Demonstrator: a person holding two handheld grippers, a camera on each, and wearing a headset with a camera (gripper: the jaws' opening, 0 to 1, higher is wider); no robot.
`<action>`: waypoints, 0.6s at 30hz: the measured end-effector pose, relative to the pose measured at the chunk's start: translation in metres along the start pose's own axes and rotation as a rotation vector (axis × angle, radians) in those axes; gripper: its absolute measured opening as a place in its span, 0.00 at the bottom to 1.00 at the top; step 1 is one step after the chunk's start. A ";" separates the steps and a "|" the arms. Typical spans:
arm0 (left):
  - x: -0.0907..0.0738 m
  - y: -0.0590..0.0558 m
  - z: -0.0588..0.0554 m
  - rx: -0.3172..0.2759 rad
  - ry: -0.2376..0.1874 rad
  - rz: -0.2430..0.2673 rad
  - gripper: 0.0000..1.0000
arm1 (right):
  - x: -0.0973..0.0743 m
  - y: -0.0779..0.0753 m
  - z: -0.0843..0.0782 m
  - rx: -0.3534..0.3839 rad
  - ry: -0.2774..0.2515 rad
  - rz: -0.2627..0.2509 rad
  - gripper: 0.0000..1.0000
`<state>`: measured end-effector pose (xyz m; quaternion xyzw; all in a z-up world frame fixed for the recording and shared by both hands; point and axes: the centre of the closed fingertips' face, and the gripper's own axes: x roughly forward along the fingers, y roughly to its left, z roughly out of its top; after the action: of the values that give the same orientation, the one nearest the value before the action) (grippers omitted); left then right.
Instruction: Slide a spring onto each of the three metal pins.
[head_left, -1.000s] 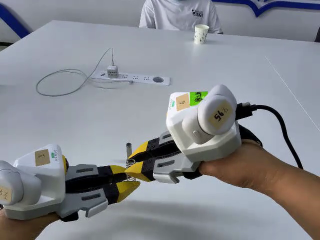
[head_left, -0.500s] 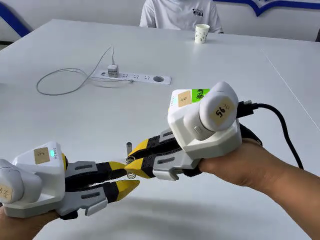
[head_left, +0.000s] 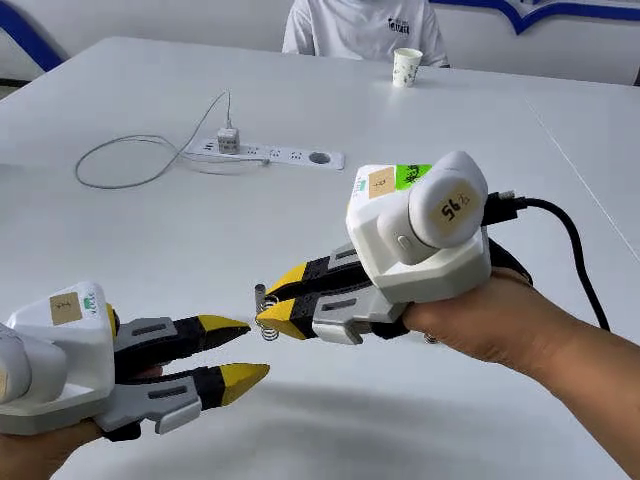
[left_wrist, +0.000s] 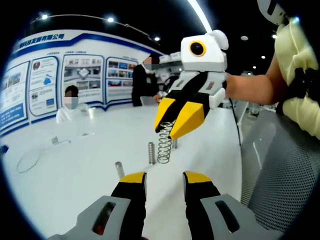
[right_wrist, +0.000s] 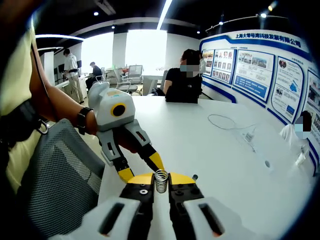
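Note:
My right gripper (head_left: 270, 305) is shut on a small steel spring (head_left: 269, 328), which hangs from its yellow tips just above the white table (head_left: 330, 220). A short metal pin (head_left: 260, 293) stands right behind those tips. In the right gripper view the spring (right_wrist: 160, 181) sits clamped between the jaws. My left gripper (head_left: 252, 348) is open and holds nothing, a little left of and below the spring. In the left gripper view the spring (left_wrist: 164, 147) dangles from the right gripper (left_wrist: 166, 131), with two pins (left_wrist: 151, 152) (left_wrist: 119, 170) upright on the table beyond my left gripper (left_wrist: 165, 176).
A white power strip (head_left: 270, 156) with a plugged charger and looping cable lies at the back left. A paper cup (head_left: 405, 68) stands at the far edge in front of a seated person (head_left: 360, 28). A black cable (head_left: 565, 245) trails from the right gripper.
The left gripper opened, let go of the spring and drew back to the left. The right gripper kept the spring and shifted slightly right.

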<state>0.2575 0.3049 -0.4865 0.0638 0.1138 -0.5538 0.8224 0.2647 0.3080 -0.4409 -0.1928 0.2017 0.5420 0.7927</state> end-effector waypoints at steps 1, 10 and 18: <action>-0.001 0.001 0.000 -0.003 0.001 0.003 0.31 | 0.000 -0.002 0.001 0.001 -0.002 -0.003 0.12; -0.005 0.004 -0.005 -0.017 0.009 0.030 0.39 | 0.002 -0.019 0.007 0.008 -0.027 -0.049 0.12; -0.008 0.005 -0.006 -0.023 0.013 0.041 0.42 | 0.008 -0.042 0.011 0.030 -0.044 -0.099 0.12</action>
<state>0.2586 0.3153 -0.4908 0.0602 0.1239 -0.5349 0.8336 0.3077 0.3055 -0.4323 -0.1787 0.1823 0.5032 0.8256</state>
